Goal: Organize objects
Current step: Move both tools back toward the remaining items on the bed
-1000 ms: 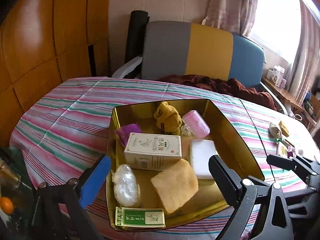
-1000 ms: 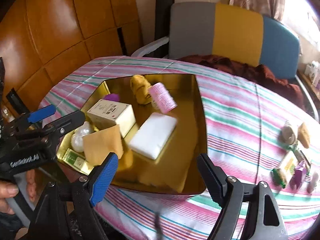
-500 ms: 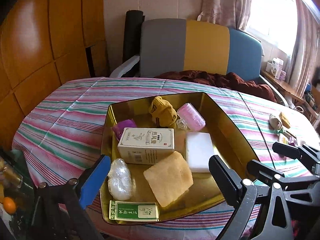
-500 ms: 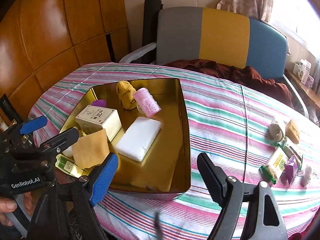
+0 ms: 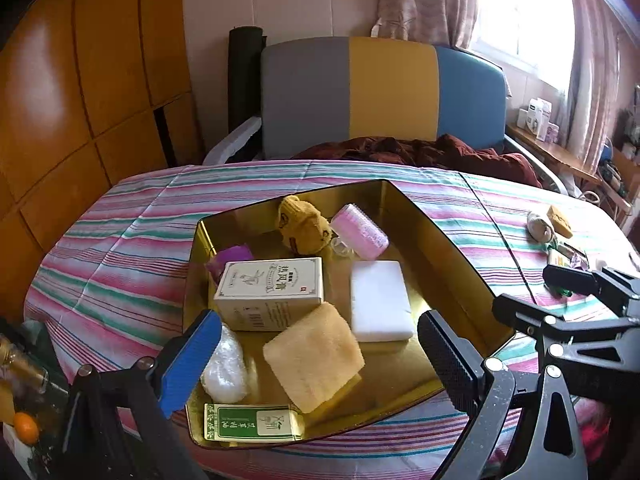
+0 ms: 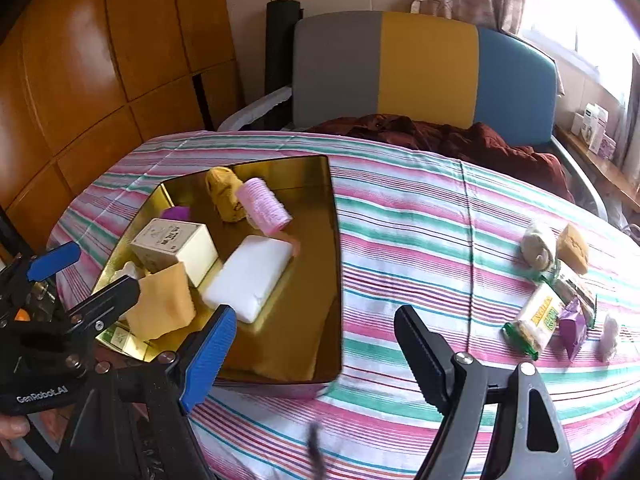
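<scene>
Two views show your grippers hanging over a striped table.

From the left wrist, your left gripper (image 5: 320, 354) fills the bottom of the frame with its jaws spread wide and nothing between them. Behind it, at centre, sits the gold tray (image 5: 452, 248) on the striped cloth (image 5: 120, 256). Inside the tray a white box (image 5: 272, 292) lies at centre, a tan sponge (image 5: 314, 354) just below it, a white block (image 5: 380, 300) to the right, a pink roller (image 5: 362, 232) and a yellow knitted toy (image 5: 302, 226) at the top, and a green packet (image 5: 252, 424) at the lower edge. Your right gripper (image 5: 560, 296) reaches in from the right edge.

From the right wrist, your right gripper (image 6: 316, 344) spans the bottom centre, jaws apart and gripping nothing, above bare cloth beside the tray's right wall. The tray holds the left half of the frame. At the right edge a cluster of loose items (image 6: 552, 292) lies on the cloth, well apart from the tray. Your left gripper (image 6: 86, 276) shows at the left edge, jaws apart.
</scene>
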A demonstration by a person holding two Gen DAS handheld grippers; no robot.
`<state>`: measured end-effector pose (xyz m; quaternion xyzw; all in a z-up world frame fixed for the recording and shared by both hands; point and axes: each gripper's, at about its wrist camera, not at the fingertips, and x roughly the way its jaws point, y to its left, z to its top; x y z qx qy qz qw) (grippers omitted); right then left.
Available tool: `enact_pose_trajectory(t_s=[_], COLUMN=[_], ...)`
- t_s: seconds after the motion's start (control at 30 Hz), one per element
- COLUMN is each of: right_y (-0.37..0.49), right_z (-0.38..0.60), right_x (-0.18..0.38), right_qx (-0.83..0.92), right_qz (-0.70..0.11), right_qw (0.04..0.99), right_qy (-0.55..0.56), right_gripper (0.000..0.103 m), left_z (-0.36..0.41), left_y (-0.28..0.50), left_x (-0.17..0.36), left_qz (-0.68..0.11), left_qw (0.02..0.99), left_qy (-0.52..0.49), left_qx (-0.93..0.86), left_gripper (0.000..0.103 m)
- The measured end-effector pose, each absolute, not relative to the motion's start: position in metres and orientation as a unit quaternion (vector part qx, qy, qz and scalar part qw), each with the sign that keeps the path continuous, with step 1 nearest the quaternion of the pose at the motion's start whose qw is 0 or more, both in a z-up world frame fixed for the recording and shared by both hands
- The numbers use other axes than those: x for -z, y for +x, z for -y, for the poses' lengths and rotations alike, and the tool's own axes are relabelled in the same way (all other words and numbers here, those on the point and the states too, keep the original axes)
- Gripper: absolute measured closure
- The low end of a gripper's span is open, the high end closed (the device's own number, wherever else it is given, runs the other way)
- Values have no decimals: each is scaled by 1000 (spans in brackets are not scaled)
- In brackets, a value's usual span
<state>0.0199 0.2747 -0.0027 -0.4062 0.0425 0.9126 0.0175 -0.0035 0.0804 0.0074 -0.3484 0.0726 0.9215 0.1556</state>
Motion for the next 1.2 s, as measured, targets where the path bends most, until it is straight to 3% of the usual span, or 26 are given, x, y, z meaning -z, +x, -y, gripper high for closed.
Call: enact_pose_trajectory(t_s=[0.97, 1.2], right_y=[43, 62], right_z=[-466, -536], right_x=[-23, -6], right_qx=[-892, -879], right_qz=[-56, -137], right_qw=[198, 242], right_qy=[-403, -387], right_gripper=[20, 20], left_z=[-159, -178], left_y=[6, 5], left_x=[-5, -2], left_qz=[-153, -169], left_qw=[241, 252], left_qy=[-343, -345], left_qx=[-895, -888], left_gripper=[4, 4])
